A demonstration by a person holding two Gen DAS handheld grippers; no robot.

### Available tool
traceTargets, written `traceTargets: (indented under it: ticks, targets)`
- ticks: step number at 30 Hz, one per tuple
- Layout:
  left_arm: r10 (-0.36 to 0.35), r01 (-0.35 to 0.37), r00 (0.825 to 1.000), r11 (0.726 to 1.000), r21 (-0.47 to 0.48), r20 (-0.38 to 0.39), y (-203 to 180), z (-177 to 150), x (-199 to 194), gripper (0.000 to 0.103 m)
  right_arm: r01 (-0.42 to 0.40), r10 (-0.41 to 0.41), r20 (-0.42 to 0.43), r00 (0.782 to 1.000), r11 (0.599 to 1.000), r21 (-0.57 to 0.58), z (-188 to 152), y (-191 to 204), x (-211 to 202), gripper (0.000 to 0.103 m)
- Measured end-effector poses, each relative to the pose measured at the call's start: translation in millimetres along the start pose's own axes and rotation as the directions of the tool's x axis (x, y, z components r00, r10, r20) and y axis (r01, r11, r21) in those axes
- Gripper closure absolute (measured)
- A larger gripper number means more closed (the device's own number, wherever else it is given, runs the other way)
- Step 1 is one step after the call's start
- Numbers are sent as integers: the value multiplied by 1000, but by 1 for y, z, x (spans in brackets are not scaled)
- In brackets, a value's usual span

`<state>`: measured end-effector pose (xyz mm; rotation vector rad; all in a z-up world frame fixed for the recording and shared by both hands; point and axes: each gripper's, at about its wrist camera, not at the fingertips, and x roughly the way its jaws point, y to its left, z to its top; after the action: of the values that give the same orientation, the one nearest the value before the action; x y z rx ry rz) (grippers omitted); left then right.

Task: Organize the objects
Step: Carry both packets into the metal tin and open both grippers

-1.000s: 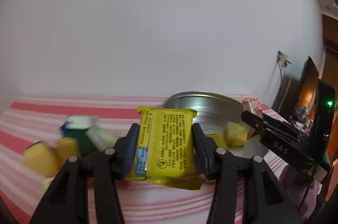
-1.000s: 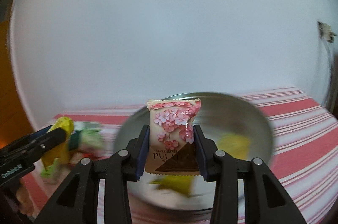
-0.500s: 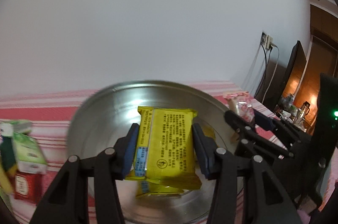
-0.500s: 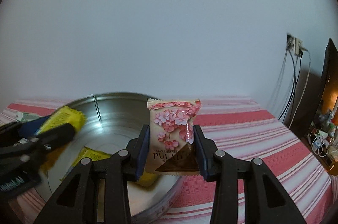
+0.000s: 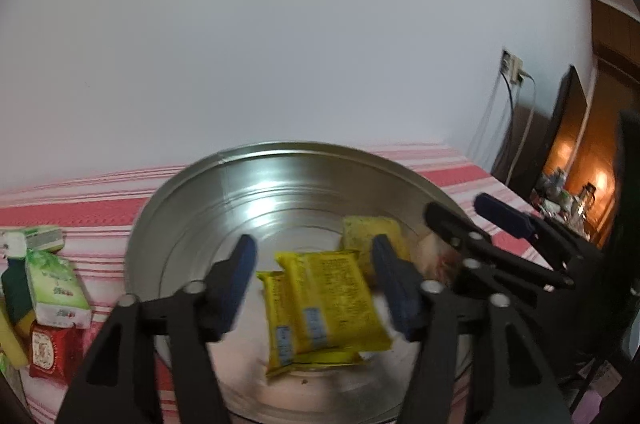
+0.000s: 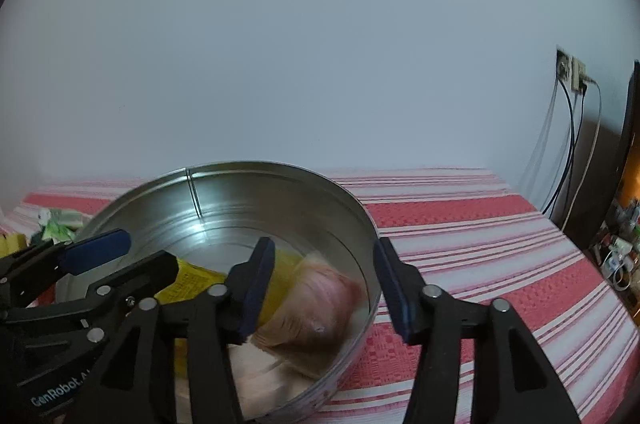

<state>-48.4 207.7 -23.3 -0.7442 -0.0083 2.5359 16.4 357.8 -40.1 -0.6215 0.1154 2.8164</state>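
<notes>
Red and white stripes cover the cloth on your table, with a plain white wall behind it. Take the big silver tin as your landmark.

Closest to you, your left tongs are spread wide over the tin and hold nothing. Right under them, inside the tin, a yellow packet lies on top of another yellow one. Your right tongs are wide open too, hanging over the right edge of the tin, with nothing between their fingers. Below them, inside the tin, is the pink flower packet. It looks blurry, so I think it is just dropping in or has only just landed.

A little farther back inside the tin is a small yellow cake pack.

So I think four snacks are put away now.

Some things are left for you. Outside the tin, on its left side, a little pile waits on the cloth: a green and white box, a red packet nearer to you, and something yellow at the edge. More may hide there, I cannot tell. My guess is you go left of the tin next and pick from that pile.
</notes>
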Motion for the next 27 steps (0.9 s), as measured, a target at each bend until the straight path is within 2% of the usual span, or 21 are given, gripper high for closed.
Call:
traceTargets:
  ticks: [2, 3, 4, 6, 17, 23, 27]
  targets:
    - [4, -4, 1000, 1000, -27, 14, 5, 3, -2, 19, -10, 9, 26, 1000, 1000, 27, 0, -5, -4, 42]
    - [6, -6, 1000, 999, -40, 24, 7, 3, -4, 13, -7, 6, 38, 999, 999, 36, 0, -5, -6, 36]
    - [11, -9, 999, 999, -46, 37, 9, 3, -7, 11, -2, 0, 50, 999, 999, 42, 0, -6, -8, 33]
    - [25, -22, 998, 999, -45, 61, 10, 3, -11, 7, 2, -5, 68, 998, 999, 50, 0, -6, -10, 32]
    - [69, -65, 993, 997, -48, 91, 24, 2, -22, 5, 29, -37, 111, 993, 997, 73, -2, -7, -17, 32]
    - [119, -115, 984, 993, -35, 130, 32, -1, -35, 5, 48, -74, 231, 970, 992, 118, -3, -8, -36, 32]
    - [160, -160, 974, 987, -13, 158, 37, -5, -44, 5, 62, -88, 238, 967, 992, 112, -3, -1, -37, 32]
